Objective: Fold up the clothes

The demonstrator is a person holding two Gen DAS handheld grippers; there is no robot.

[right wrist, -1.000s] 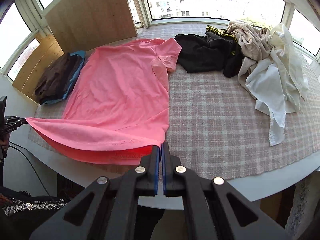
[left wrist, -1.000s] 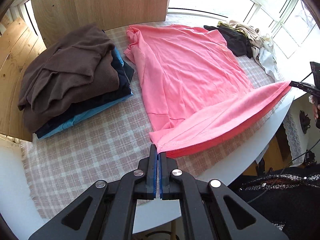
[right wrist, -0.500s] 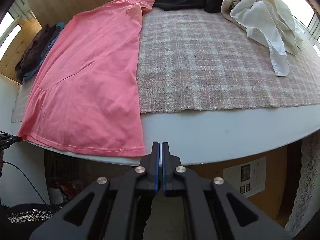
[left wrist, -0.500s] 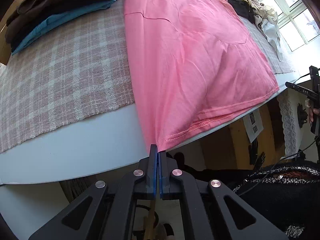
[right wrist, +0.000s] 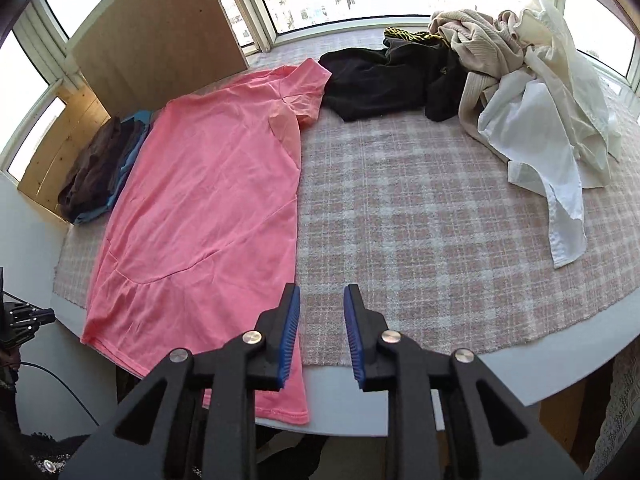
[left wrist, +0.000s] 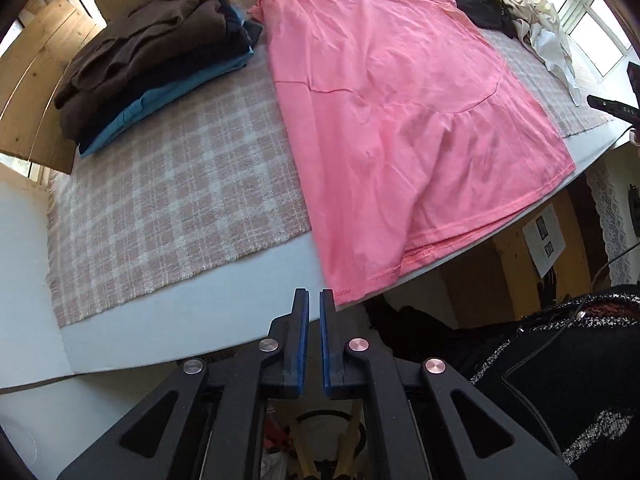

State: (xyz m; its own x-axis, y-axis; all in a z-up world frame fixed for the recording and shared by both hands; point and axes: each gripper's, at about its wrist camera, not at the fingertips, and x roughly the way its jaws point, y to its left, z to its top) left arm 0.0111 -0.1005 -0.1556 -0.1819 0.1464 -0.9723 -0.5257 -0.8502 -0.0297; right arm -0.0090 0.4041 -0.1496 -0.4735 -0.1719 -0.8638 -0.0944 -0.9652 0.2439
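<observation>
While the stack of folded clothes (left wrist: pixel 156 76) sits at the far left against the wooden panel (right wrist: pixel 160 36), the pink dress (left wrist: pixel 392 120) lies spread flat and lengthwise on the checked cloth (right wrist: pixel 420 240), its hem hanging over the table's (left wrist: pixel 168 320) near edge. Both grippers hover just off that hem with jaws parted and nothing in them: the left gripper (left wrist: pixel 313 304) narrowly, the right gripper (right wrist: pixel 320 300) wider. Folding well, I judge, means pinching each hem corner squarely, lifting both evenly, and keeping the fabric taut so edges meet without creases. Far right, the unfolded pile (right wrist: pixel 500 80) waits.
</observation>
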